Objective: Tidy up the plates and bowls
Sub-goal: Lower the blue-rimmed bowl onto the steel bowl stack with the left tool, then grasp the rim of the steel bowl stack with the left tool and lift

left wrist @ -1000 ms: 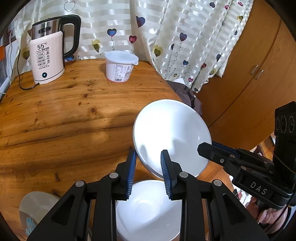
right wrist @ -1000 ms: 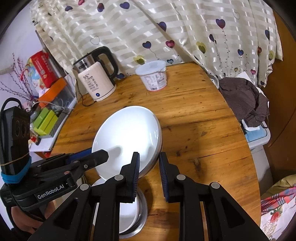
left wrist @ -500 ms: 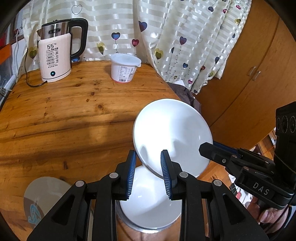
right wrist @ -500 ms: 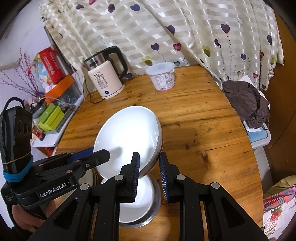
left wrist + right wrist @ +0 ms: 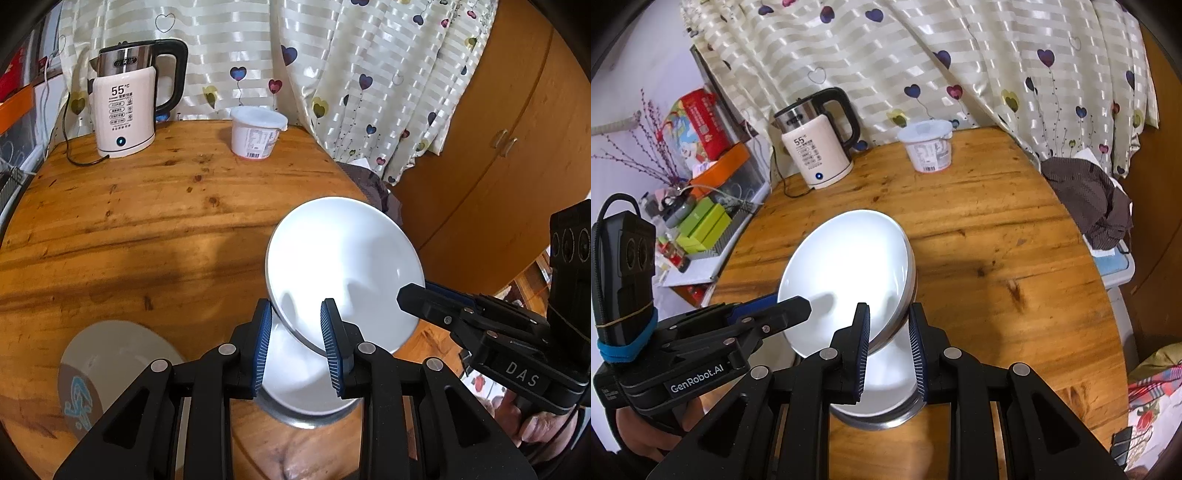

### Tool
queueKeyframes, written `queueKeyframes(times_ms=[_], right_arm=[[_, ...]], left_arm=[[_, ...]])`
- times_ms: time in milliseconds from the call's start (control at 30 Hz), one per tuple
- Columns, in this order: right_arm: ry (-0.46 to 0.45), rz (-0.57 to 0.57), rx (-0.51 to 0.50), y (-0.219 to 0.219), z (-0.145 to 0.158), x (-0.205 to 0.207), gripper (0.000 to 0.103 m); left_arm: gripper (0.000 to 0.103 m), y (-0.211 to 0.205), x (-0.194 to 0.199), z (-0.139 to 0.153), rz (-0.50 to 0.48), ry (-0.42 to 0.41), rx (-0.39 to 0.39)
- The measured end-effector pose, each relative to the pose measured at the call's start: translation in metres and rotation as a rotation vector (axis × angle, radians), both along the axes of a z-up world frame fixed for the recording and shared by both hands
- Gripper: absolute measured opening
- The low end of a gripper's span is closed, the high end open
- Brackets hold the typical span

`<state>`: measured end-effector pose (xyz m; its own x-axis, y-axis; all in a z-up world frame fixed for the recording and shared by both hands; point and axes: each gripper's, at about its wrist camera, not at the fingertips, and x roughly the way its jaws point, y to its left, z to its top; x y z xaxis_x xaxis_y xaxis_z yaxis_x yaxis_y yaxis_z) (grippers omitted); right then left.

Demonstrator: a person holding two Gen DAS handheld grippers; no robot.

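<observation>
Both grippers hold one white bowl (image 5: 343, 258) by its rim, lifted and tilted above the table. My left gripper (image 5: 297, 332) is shut on its near-left rim. My right gripper (image 5: 888, 332) is shut on the opposite rim; the bowl (image 5: 846, 266) has a steel outer shell. Below it a second white bowl with a steel shell (image 5: 303, 384) stands on the table, also in the right wrist view (image 5: 886, 387). A grey plate with a blue mark (image 5: 110, 369) lies at the near left.
A round wooden table (image 5: 129, 229) carries an electric kettle (image 5: 125, 110) and a lidded white tub (image 5: 256, 134) at the back. A curtain hangs behind. A wooden cabinet (image 5: 498, 147) stands right. A cluttered shelf (image 5: 694, 206) and dark cloth (image 5: 1086, 199) flank the table.
Both grippers have risen with the held bowl. The bowl and plate on the table now look smaller and farther below.
</observation>
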<state>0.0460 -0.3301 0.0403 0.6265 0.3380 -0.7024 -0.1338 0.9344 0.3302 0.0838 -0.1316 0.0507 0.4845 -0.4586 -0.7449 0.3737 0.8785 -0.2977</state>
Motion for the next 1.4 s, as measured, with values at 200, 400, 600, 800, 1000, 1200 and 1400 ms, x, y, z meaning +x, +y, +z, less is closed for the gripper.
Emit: queueKeyframes(times_ms=[200,400,600,800,1000,1200,1400], right_arm=[[0.020,0.004,0.004,0.006,-0.008,-0.008,0.021],[0.047,0.009,0.005,0.010,-0.018,-0.013,0.021],[0.079,0.009,0.010,0.009,-0.029,-0.016,0.021],[0.108,0.008,0.009,0.007,-0.039,-0.016,0.021],[0.128,0.017,0.005,0.008,-0.044,-0.014,0.021],[0.145,0.023,0.000,0.009,-0.048,-0.011,0.022],[0.159,0.023,-0.015,0.010,-0.053,-0.010,0.023]], left_arm=[[0.029,0.005,-0.009,-0.008,0.000,0.016,0.011],[0.029,0.009,-0.016,-0.017,0.001,0.037,0.024],[0.029,0.007,-0.020,-0.025,-0.005,0.059,0.044],[0.029,0.002,-0.020,-0.032,-0.010,0.079,0.059],[0.029,0.000,-0.018,-0.036,-0.006,0.097,0.075],[0.029,-0.002,-0.015,-0.040,-0.004,0.112,0.086],[0.029,-0.003,-0.013,-0.045,-0.012,0.126,0.089]])
